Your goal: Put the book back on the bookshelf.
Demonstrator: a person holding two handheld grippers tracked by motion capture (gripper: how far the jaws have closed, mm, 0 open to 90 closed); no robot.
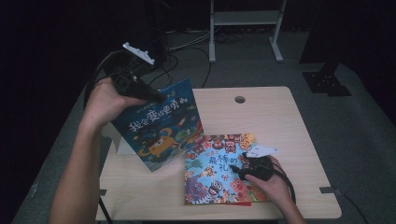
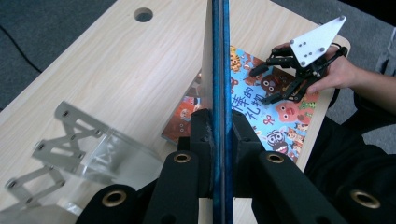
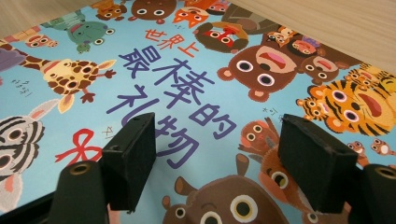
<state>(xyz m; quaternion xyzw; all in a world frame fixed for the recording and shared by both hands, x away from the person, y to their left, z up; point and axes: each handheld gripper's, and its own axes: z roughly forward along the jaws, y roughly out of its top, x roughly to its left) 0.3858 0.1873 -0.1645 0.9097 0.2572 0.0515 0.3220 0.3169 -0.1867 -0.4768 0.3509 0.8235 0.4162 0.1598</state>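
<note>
Clamped edge-on between your left gripper's (image 2: 218,135) black jaws, the dark blue book (image 1: 159,123) hangs tilted above the table's (image 1: 261,112) left edge. Keep that pinch firm and lift it clear. Your right gripper (image 1: 243,169), jaws apart, pins the animal book (image 3: 187,93) near the front edge. A clear stand (image 2: 93,154) sits just beside the lifted book; avoid it.

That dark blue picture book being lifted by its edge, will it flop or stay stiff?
Probably stiff: the dark blue picture book stands straight, unbent, clamped in the left hand-held gripper. Its glossy cover may slip. Held at one edge, it could swing.
</note>
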